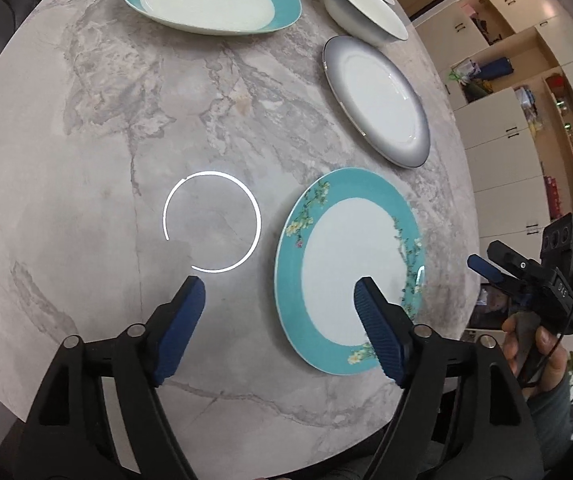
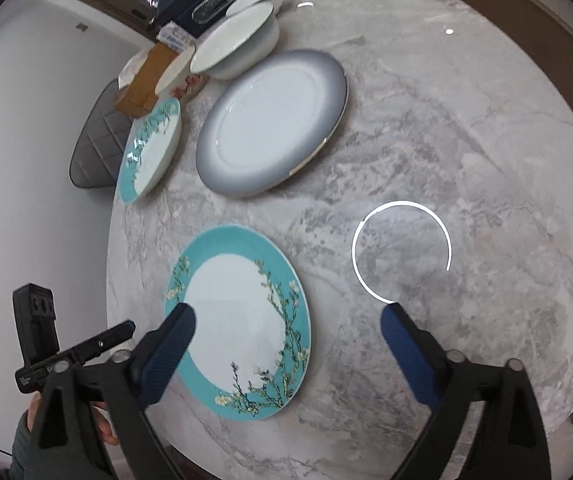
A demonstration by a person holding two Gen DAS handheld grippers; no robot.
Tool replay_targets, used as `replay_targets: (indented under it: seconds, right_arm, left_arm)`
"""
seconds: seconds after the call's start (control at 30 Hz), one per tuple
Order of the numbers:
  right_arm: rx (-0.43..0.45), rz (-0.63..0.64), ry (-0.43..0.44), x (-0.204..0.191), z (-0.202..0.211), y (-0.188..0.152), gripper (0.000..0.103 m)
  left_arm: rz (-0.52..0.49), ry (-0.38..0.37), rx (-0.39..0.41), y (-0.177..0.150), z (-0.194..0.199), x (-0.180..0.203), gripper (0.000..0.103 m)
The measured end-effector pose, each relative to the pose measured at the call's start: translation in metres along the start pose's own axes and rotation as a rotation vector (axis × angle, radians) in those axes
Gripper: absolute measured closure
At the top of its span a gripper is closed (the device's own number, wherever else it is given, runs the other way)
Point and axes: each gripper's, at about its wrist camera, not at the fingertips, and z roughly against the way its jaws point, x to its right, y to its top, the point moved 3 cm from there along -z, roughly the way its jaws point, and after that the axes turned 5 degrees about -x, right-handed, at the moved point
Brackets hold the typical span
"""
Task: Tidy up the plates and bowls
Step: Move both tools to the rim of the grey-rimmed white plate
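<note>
A: Left wrist view first. Left gripper (image 1: 278,294) tilted steeply down over the marble table (image 1: 106,140), jaws spread wide, nothing between them. One blue pad hanging over bare marble, the other over the near teal plate (image 1: 346,264), apart from it.

B: And the other hand?

A: Right gripper (image 1: 482,266) at the right edge, gripped by a hand (image 1: 534,344) in a dark sleeve. Only one blue tip visible there, so opening not clear from this side.

B: Right wrist view?

A: Right gripper (image 2: 286,320) angled down too, jaws wide, holding nothing. Near teal plate (image 2: 242,320) flat on the table, under the left-hand pad, untouched. Grey-rimmed plate (image 2: 270,124) beyond it, second teal plate (image 2: 150,148) at the table edge, white bowls (image 2: 238,40) behind. Left gripper (image 2: 126,328) low at the left, held in a hand (image 2: 98,428).
</note>
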Motion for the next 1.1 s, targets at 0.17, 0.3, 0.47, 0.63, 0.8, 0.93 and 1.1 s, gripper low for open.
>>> replay_targets:
  seconds: [0.17,0.3,0.47,0.63,0.8,0.93,1.1]
  right_arm:
    - [0.067,0.002,0.034,0.000,0.034,0.022,0.000]
    - [0.112,0.036,0.014,0.004,0.047,0.055,0.000]
    - [0.091,0.059,0.051,0.018,0.035,0.109,0.000]
    - [0.063,0.084,0.070,0.034,0.013,0.153,0.004]
    - [0.013,0.110,0.058,0.043,-0.010,0.181,0.010]
    - [-0.010,0.113,0.069,0.050,-0.024,0.194,0.011]
    - [-0.037,0.130,0.079,0.052,-0.039,0.199,0.019]
  left_arm:
    - [-0.118,0.040,0.073,0.018,0.023,0.033,0.000]
    - [-0.186,0.095,0.116,0.042,0.027,0.057,0.000]
    - [-0.163,0.134,0.103,0.090,0.006,0.070,0.000]
    - [-0.150,0.145,0.056,0.145,-0.024,0.076,0.000]
    - [-0.121,0.158,0.028,0.183,-0.051,0.076,0.001]
    - [-0.128,0.186,0.013,0.197,-0.070,0.077,0.001]
    - [-0.140,0.181,0.008,0.206,-0.087,0.075,0.001]
